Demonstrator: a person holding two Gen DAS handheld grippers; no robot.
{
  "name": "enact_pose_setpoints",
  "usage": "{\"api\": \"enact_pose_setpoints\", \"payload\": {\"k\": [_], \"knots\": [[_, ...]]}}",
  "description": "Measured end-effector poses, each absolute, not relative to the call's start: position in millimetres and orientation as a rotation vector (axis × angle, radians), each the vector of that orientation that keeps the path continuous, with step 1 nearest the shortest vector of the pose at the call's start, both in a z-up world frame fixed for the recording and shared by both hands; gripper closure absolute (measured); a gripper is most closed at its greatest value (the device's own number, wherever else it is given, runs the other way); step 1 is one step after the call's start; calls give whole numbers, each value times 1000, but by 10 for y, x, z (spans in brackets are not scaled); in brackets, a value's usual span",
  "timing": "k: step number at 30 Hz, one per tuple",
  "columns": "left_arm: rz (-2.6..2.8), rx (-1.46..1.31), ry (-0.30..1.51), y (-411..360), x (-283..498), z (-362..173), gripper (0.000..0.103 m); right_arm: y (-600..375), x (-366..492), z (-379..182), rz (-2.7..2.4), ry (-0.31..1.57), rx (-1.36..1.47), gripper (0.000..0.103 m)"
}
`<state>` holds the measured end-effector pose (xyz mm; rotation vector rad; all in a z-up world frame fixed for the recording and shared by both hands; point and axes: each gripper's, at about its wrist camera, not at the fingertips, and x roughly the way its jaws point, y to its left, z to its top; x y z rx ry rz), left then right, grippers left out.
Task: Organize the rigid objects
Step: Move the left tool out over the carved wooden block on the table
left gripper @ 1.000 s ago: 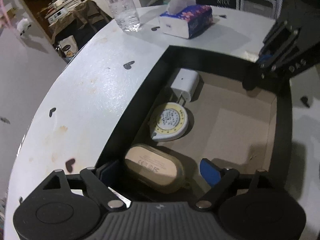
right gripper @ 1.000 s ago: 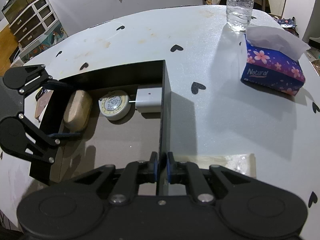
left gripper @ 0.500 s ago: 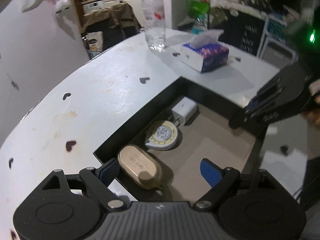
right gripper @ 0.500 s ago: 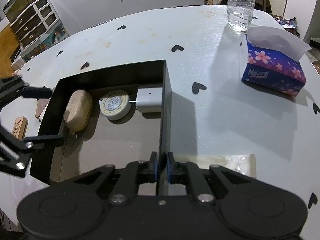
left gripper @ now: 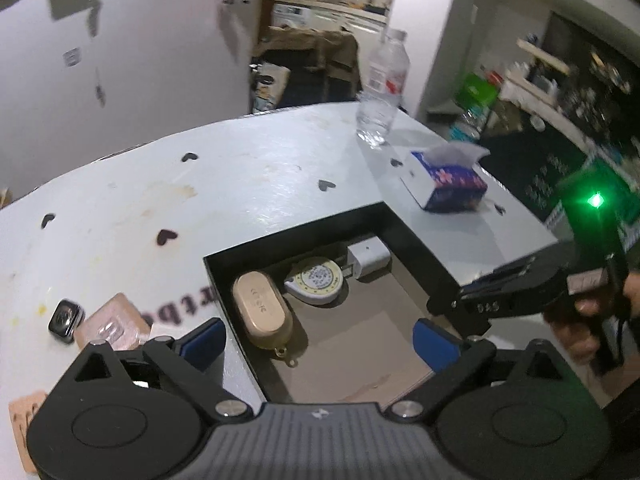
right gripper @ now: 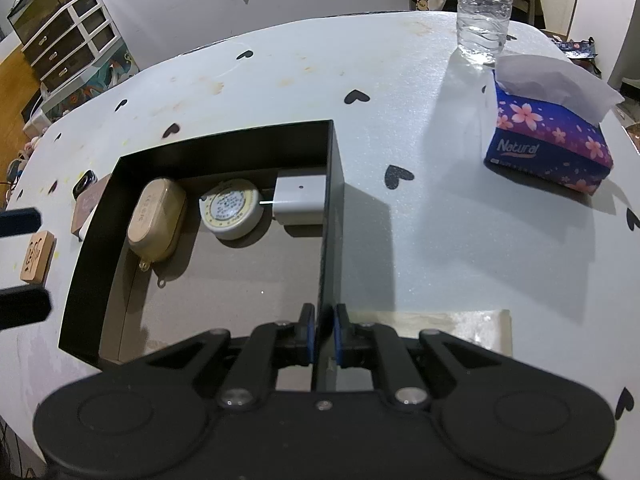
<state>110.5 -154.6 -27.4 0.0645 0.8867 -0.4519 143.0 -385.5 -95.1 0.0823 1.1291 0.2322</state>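
Right now your right gripper (right gripper: 324, 334) pinches the box (right gripper: 332, 184) wall, while your left gripper (left gripper: 318, 340) hangs empty, jaws opening wide. Inside, along the far wall, lie the case (right gripper: 157, 219), tape (right gripper: 231, 210) and charger (right gripper: 300, 199).

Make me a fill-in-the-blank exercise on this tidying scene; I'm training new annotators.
1. The right tongs are clamped on the black box's ____.
2. In the box, the round tape measure lies between the beige case and the white ____.
3. Nothing lies between the opening left tongs' blue ____.
4. The water bottle stands behind the ____ box.

Missing words: wall; charger; pads; tissue
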Motion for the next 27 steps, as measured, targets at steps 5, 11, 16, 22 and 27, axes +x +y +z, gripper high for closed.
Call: {"api": "enact_pose_setpoints", "payload": {"k": [5,11,16,22,27], "knots": [[-387,25,867,-1506,989,-222,0,-3855,1430,-951,232,1129,82,93],[-324,-10,858,-1467,902,-233,0,-3863,1433,-956,230,1127,84,93],[-273,-43,840,-1433,823,-264,0,-3865,1424,-955,227,1125,85,93],[-188,-117,812,-1292,729,-367,0,-3867,1423,-956,227,1125,85,94],[-84,-139,791,-1105,645,-488,0,-3868,1423,-955,227,1126,85,94]]}}
